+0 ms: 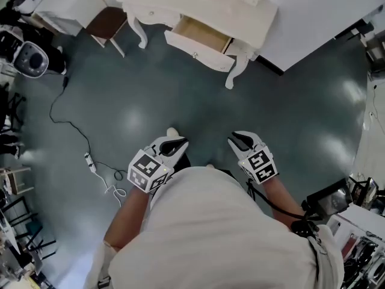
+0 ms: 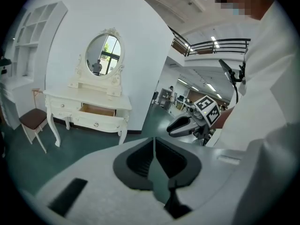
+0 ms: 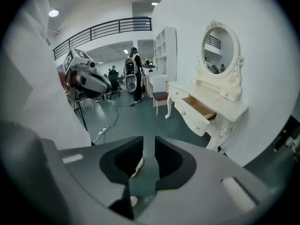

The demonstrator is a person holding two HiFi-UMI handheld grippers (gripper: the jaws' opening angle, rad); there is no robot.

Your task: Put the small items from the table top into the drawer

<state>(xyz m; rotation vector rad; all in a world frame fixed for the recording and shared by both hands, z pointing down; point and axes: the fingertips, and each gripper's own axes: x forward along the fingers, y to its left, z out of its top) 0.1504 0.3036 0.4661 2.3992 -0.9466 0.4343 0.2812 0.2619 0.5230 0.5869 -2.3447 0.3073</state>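
The white dressing table (image 1: 255, 32) stands far ahead across the green floor, and its drawer (image 1: 201, 34) is pulled open. The open drawer (image 2: 97, 109) shows in the left gripper view, and the same drawer (image 3: 200, 108) shows wooden inside in the right gripper view. I cannot make out any small items on the table top from here. My left gripper (image 1: 176, 142) is held in front of my body, its jaws (image 2: 153, 146) shut with nothing in them. My right gripper (image 1: 239, 139) hangs beside it, its jaws (image 3: 148, 146) a little open and empty.
A brown-seated stool (image 1: 108, 23) stands left of the table. A cable with a power strip (image 1: 90, 161) lies on the floor to my left. A round device (image 1: 30, 59) sits at the far left, and dark equipment (image 1: 328, 200) at my right.
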